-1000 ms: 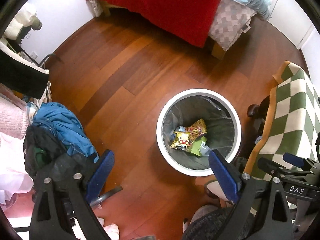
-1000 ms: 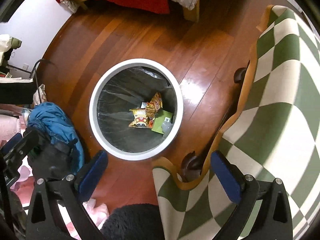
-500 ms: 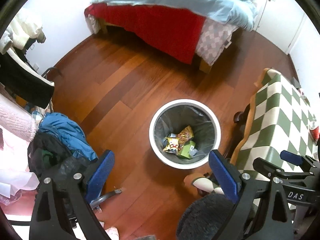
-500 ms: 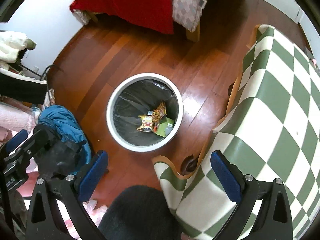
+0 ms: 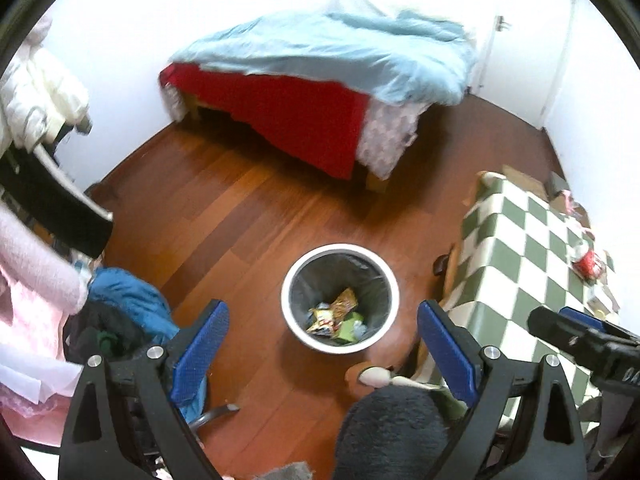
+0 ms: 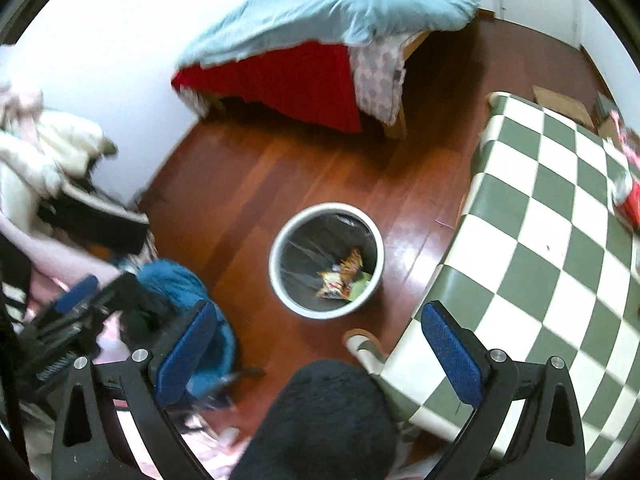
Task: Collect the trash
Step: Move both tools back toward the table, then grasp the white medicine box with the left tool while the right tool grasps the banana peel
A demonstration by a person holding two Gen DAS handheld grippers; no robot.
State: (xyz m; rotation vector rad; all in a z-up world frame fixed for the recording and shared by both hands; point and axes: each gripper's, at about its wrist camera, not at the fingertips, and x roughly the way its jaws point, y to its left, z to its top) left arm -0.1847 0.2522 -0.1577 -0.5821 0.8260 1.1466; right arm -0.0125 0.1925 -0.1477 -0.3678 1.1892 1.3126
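A white trash bin with a dark liner stands on the wooden floor and holds several snack wrappers. It also shows in the right wrist view, with wrappers inside. My left gripper is open and empty, high above the bin. My right gripper is open and empty, also high above the floor. A red can lies on the green-and-white checked table; the can shows at the right edge of the right wrist view.
A bed with a light blue duvet and red sheet stands at the back. A heap of clothes with a blue garment lies left of the bin. A dark fuzzy slipper is below the grippers. Cardboard pieces lie beyond the table.
Both grippers have risen and pulled back from the bin, so it looks smaller and the bed and table top have come into view. Both stay open and empty.
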